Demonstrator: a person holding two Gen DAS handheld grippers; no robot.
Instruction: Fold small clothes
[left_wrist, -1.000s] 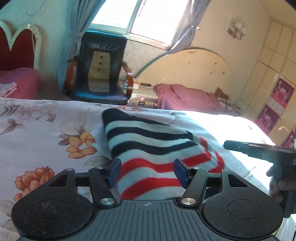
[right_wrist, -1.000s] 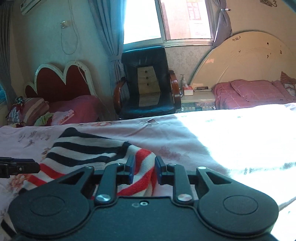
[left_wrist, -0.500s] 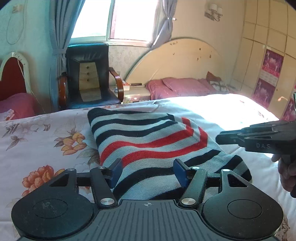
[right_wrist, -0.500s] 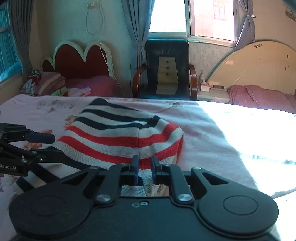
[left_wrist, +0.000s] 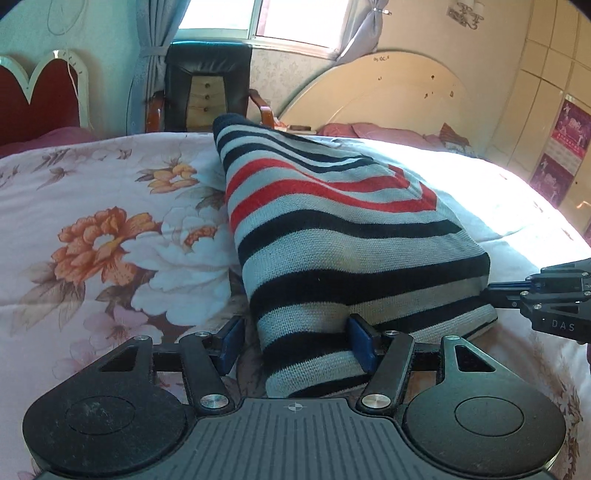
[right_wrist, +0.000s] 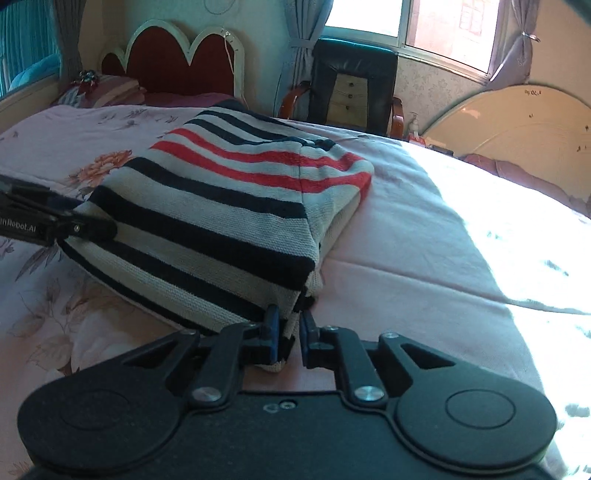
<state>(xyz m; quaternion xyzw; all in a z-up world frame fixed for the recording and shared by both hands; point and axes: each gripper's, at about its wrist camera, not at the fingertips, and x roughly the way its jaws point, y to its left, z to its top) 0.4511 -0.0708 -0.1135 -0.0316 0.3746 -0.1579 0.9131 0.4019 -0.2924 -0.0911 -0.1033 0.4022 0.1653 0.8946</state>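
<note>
Your left gripper (left_wrist: 295, 345) has its fingers spread wide, straddling the near left corner of the striped sweater (left_wrist: 343, 236) without pinching it. The sweater lies folded on the floral bed (left_wrist: 103, 229), soft, thick and floppy, so take hems or corners. Your right gripper (right_wrist: 288, 334) has its fingers clamped on the near right corner.
</note>
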